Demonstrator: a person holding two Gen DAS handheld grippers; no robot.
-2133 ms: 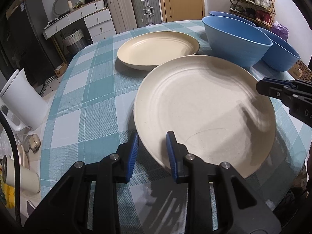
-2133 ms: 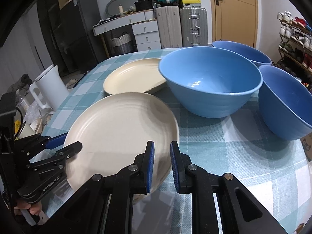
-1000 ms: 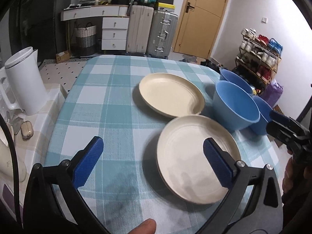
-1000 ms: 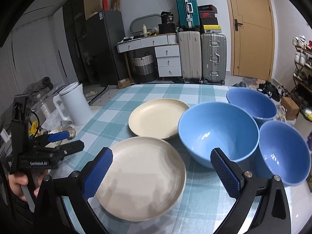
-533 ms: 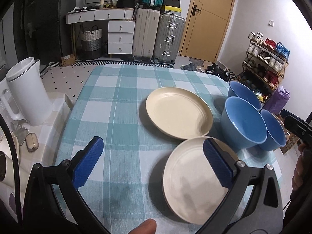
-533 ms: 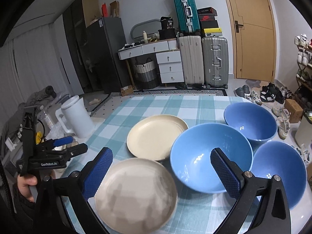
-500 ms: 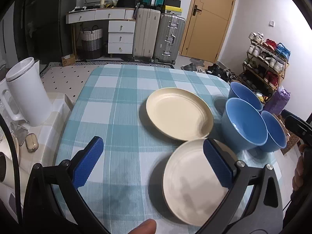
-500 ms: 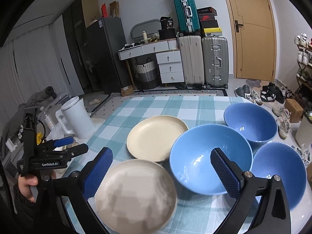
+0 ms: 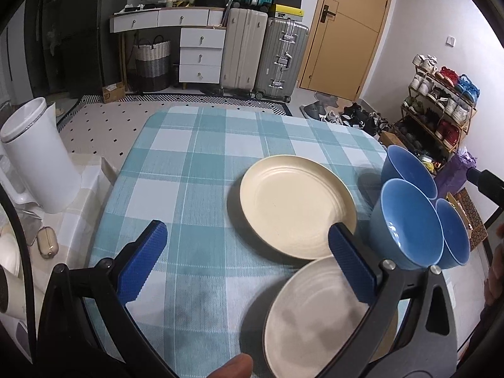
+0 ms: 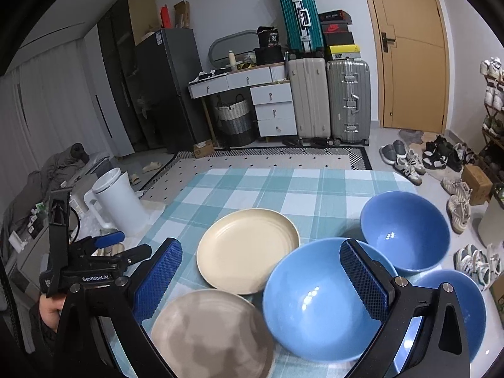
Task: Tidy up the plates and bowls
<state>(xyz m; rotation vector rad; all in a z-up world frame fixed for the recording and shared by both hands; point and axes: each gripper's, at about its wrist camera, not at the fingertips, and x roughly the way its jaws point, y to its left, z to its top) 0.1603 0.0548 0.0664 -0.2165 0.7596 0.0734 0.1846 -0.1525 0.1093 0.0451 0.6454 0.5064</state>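
At the far left of the left wrist view, a white kettle stands on a side surface beside the checked table, apart from the dishes. Just right of it, in the lower part of that frame, the left gripper hangs above the cloth with its blue pads spread wide and nothing between them; a fingertip of the person pokes in at the bottom edge. Right of centre lies the cream plate, flat on the cloth, and below it at the lower right sits the grey plate, whose rim meets or slightly overlaps the cream one; which, I cannot tell. At the right edge three blue bowls cluster together, the near bowl touching its neighbours.

Across in the right wrist view, again reading from the left, the left gripper appears closed or nearly so from the side, though its own camera shows it open. The right gripper fills the bottom, likewise released, its pads wide apart and empty above the grey plate and the near bowl.

Judged from this, little sorting is done: the two plates are not stacked, and none of the bowls is nested. Both stacking jobs appear to remain.
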